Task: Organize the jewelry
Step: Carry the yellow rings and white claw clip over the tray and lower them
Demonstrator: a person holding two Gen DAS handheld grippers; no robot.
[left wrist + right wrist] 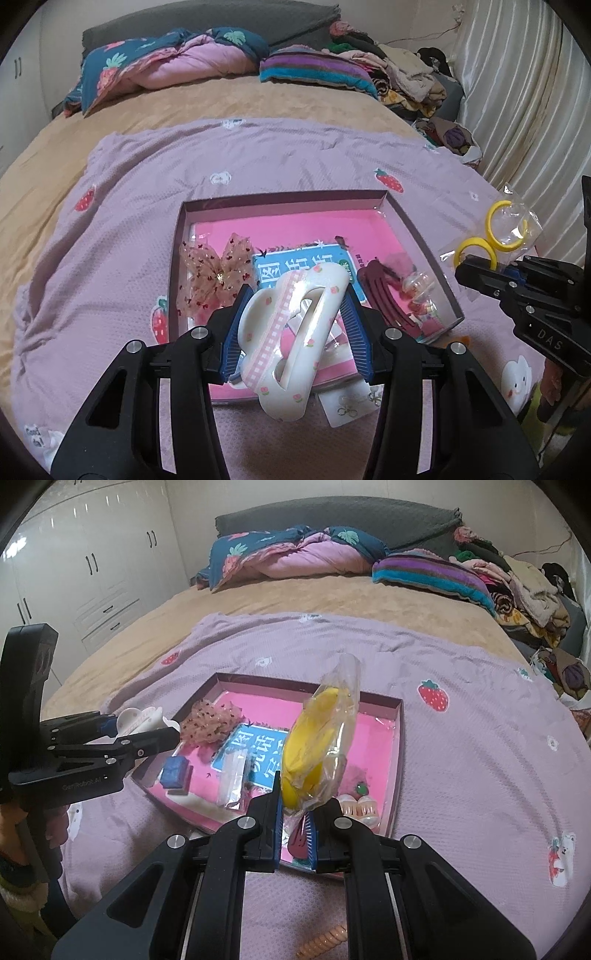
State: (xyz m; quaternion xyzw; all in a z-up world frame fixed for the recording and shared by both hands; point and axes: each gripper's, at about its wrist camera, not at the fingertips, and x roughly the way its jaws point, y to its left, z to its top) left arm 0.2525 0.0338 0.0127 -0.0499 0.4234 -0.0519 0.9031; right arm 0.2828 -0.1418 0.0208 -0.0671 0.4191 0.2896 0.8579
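Left gripper (293, 325) clamps a white hair claw clip (291, 339) between its blue pads (236, 332), jaws part-way spread around it. Clip is held in the air above the near edge of the open tray (177, 254); long axis runs diagonal, 1 o'clock to 7 o'clock in the left wrist view, upper end toward the tray's middle, lower end hanging toward the camera. Pink checked stripe and small pink flowers on its shell.

Right gripper (295, 808) is pinched tight on the bottom corner of a clear plastic bag (332, 738) with yellow rings (306, 753) inside. Bag stands nearly upright from the jaws, long axis about 12:30 to 6:30 in the right wrist view, open top pointing up and away. From the left wrist view the same bag sits at 3 o'clock, beyond the tray's right wall, two rings seen side-on as hoops.

Tray lies on a lilac strawberry-print blanket (110, 221); pink floor. Inside: a sheer spotted bow (210, 273) at 9 o'clock, a blue printed card (295, 266) centre, a dark red claw clip (384, 295) at 4 o'clock, a small blue box (175, 771). An earring card (351, 406) lies at the tray's near edge, partly under the white clip.
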